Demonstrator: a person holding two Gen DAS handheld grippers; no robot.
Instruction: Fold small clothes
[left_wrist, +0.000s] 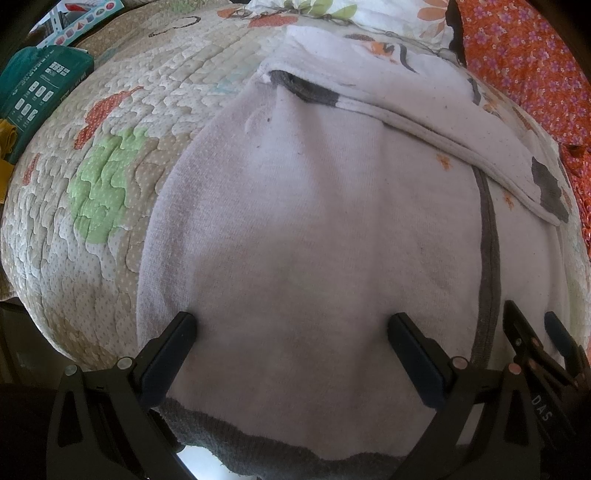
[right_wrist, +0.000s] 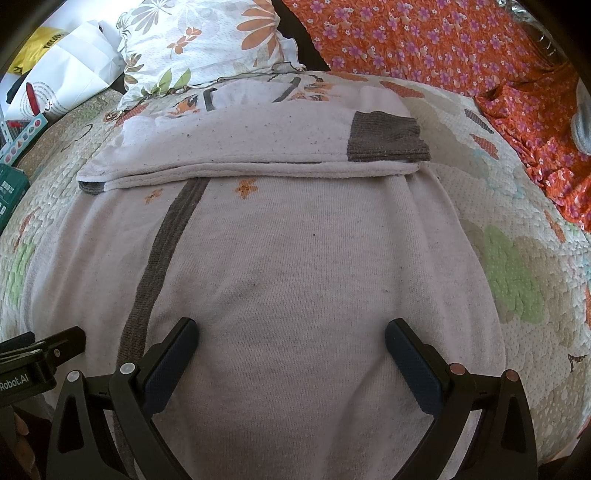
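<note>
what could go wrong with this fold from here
Both the left gripper and right gripper are open over the shirt's hem end, so a shallow pinch may catch only the top layer. The sleeves folded across the far end lie loose and could slide off when the hem is lifted. The quilt beneath might also get pinched.
</note>
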